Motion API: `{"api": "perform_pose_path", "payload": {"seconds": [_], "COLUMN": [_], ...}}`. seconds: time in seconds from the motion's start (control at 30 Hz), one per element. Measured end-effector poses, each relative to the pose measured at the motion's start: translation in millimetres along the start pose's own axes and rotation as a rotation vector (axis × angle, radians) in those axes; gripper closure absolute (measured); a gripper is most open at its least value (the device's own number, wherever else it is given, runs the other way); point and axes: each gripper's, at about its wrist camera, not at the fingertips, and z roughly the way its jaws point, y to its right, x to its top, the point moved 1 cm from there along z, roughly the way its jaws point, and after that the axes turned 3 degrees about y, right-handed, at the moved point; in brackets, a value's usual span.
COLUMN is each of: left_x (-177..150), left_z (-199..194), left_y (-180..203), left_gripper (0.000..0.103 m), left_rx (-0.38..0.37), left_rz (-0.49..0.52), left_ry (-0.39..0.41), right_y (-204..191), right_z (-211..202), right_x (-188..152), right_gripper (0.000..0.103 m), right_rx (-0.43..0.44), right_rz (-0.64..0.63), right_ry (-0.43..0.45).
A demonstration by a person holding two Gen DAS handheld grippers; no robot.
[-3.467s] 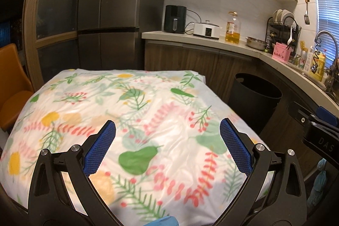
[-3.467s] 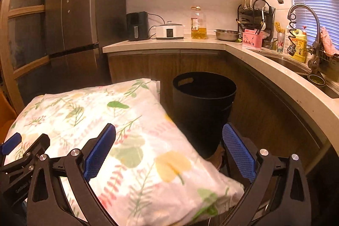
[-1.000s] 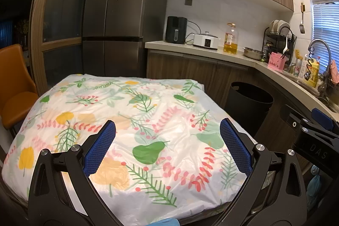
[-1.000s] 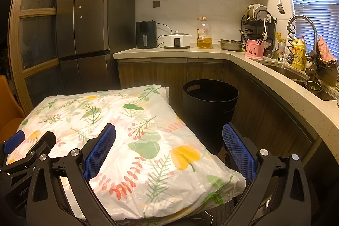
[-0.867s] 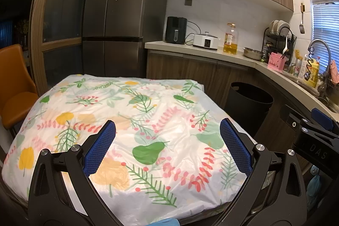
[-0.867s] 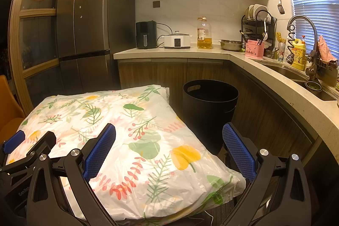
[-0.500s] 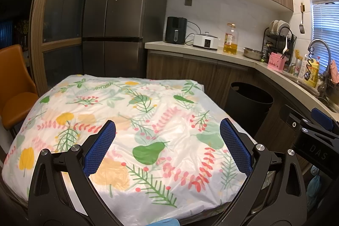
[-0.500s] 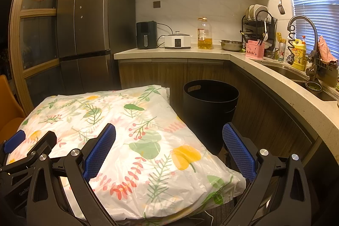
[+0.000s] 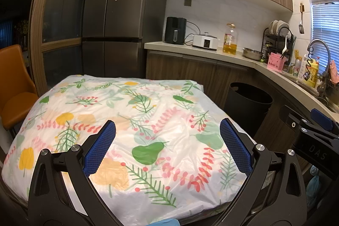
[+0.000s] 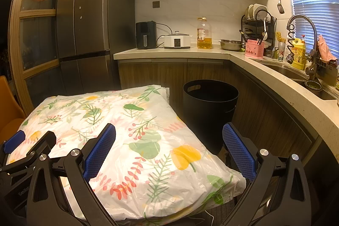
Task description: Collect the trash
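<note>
A black round trash bin [image 9: 247, 107] stands on the floor right of a table covered with a floral plastic cloth [image 9: 118, 120]; it also shows in the right wrist view [image 10: 208, 111]. No loose trash shows on the cloth. My left gripper [image 9: 167, 147] is open and empty above the near edge of the table. My right gripper [image 10: 168, 149] is open and empty over the table's right near corner [image 10: 222, 183]. Each gripper shows at the edge of the other's view.
A curved kitchen counter [image 10: 275, 77] with a sink, faucet, dish rack, oil bottle and appliances runs behind and to the right. A dark fridge [image 9: 118, 14] stands at the back. An orange chair [image 9: 14, 99] is left of the table.
Over 3.5 s both grippers pulled back and up a little from the table. In the last second nothing has visibly moved.
</note>
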Motion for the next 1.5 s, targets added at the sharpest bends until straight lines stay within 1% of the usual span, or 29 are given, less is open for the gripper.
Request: {"api": "perform_pose_path", "payload": {"seconds": [0.23,0.3,0.4,0.47,1.23,1.33,1.5], "left_x": [0.3,-0.1,-1.4,-1.6,-3.9,-4.7,-3.7], "left_z": [-0.5,-0.5,0.3,0.8,0.4,1.1,-0.8], "left_y": [2.3,3.5,4.0,4.7,3.1,2.5,2.4], "left_gripper": [0.007,0.017,0.021,0.022,0.021,0.018,0.009], "left_rx": [-0.009,-0.014,-0.019,-0.022,-0.012,-0.005,0.006], "left_rz": [0.005,0.012,0.016,0.020,0.019,0.021,0.027], "left_ry": [0.002,-0.001,-0.007,-0.008,-0.012,-0.013,-0.002], "right_y": [0.4,0.1,1.0,0.9,2.4,2.6,3.2], "right_z": [0.1,0.0,-0.1,-0.4,-0.8,-1.5,-1.6], "right_x": [0.1,0.3,-0.1,-0.8,-3.8,-5.0,-4.8], "right_gripper": [0.006,0.006,0.006,0.006,0.006,0.006,0.006], "right_rx": [0.000,-0.001,-0.001,-0.003,-0.006,-0.007,-0.007], "right_rz": [-0.001,0.000,0.000,0.003,0.014,0.016,0.017], "right_ry": [0.000,-0.001,0.000,0.000,-0.001,0.000,0.000]}}
